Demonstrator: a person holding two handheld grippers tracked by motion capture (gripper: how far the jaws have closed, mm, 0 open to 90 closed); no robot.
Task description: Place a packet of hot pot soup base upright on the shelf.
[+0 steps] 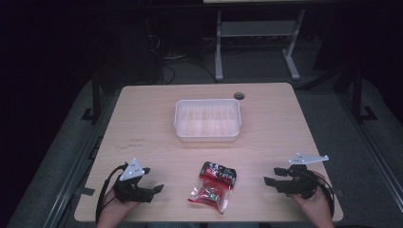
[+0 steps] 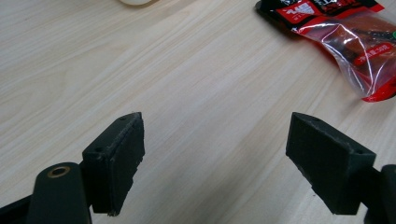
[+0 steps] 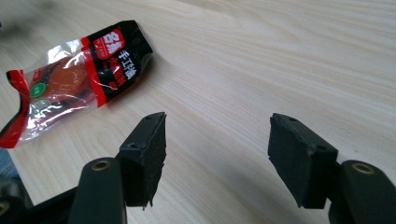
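Nothing has yet been grasped. The packet (image 1: 213, 186) lies flat on the table (image 1: 142, 123), on the near side of the empty tub (image 1: 207, 120). It is flanked by the left gripper (image 1: 153, 183) and the right gripper (image 1: 272, 176), both with jaws apart and holding nothing. Picking up and placing are judged still to be done.

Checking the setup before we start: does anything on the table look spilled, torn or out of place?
Nothing stands out. The snack packet lies flat and looks sealed on the table, a little askew, between the open left gripper and the open right gripper. The white tray sits upright behind it.
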